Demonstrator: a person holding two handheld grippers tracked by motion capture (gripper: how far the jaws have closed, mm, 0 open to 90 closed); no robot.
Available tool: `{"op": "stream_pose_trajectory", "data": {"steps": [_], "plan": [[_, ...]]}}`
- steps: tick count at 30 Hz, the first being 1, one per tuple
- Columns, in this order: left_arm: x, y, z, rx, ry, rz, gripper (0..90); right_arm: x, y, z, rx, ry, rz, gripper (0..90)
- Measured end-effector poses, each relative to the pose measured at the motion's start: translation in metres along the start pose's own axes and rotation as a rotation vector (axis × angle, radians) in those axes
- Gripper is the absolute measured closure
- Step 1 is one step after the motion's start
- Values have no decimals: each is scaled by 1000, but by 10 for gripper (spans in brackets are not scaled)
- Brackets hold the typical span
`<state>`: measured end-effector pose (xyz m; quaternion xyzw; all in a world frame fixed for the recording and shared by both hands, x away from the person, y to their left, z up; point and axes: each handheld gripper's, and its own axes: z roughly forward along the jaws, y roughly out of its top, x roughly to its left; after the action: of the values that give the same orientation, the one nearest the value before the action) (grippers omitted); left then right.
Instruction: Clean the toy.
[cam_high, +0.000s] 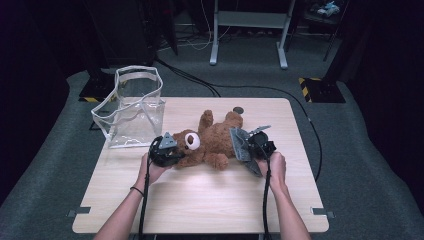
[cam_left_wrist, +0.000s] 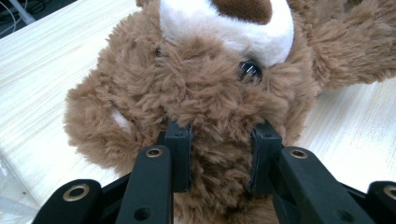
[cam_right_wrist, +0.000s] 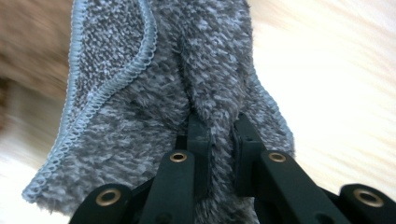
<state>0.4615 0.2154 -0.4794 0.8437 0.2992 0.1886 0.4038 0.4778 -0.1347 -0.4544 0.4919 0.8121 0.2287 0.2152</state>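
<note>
Light wooden table (cam_high: 200, 200) carries the whole scene, and its near part is bare except for the two forearms of the person that come in from the near edge.

Left gripper (cam_high: 165, 149) lies at the left of the teddy bear (cam_high: 212, 140) and its jaws pinch the brown fur of the head, just under the black eye (cam_left_wrist: 250, 70); I think this grip keeps the toy from sliding. Right gripper (cam_high: 257, 145) is at the right side of the bear and its jaws are pressed almost together on a fold of a grey fleece cloth (cam_right_wrist: 154, 107) with a stitched pale edge. The cloth hangs against the belly of the bear, so probably it is for wiping or covering the toy.

The teddy bear lies on its back in the middle of the table, head to the left, legs to the far side.

Farther to the left, a clear plastic bag (cam_high: 132, 105) stands open on the far left corner. A small dark round thing (cam_high: 238, 110) rests near the far edge. Behind the table there are grey carpet, black cables and the legs of a white frame (cam_high: 247, 35).
</note>
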Motion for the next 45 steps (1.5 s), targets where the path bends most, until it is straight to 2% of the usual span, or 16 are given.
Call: {"op": "stream_pose_trajectory", "data": {"steps": [3,6,11,15,19,23,25,26,27,31,33,36,38,40,42,45], "plan": [[0,-1,0,-5,-4,-3,675,-12,-5,-6,-4,-17,37,811],[1,-1,0,-11,-4,-6,675,-12,2,-22,-56,-23,45,810],[1,-1,0,-8,-6,-4,674,12,28,-48,-150,22,-7,809],[1,-1,0,-9,-4,-6,674,42,51,-48,-189,109,-91,807],[2,0,0,1,-4,-10,673,73,66,-37,-179,187,-174,807],[2,1,0,2,-4,-23,674,93,60,-19,-135,215,-219,808],[1,1,0,1,-2,-20,674,95,49,-10,-108,218,-237,810],[1,1,0,2,-2,-19,674,95,42,-8,-88,227,-207,811],[1,1,0,0,0,-18,674,92,37,-5,-71,231,-225,811],[1,1,0,-1,-5,-20,673,90,22,-4,-2,242,-228,810],[1,1,0,-2,-8,-24,673,86,22,-10,-26,242,-235,808],[2,0,1,-10,-7,-29,672,82,31,-25,-112,236,-215,804],[1,0,0,-7,-7,-25,672,85,39,-35,-149,232,-187,802],[2,0,0,-3,-11,-27,672,86,49,-36,-194,233,-194,801],[2,1,0,-6,-5,-26,672,93,54,-28,-174,243,-193,802],[2,1,0,-3,-6,-31,672,107,50,-11,-114,255,-252,805]]}}
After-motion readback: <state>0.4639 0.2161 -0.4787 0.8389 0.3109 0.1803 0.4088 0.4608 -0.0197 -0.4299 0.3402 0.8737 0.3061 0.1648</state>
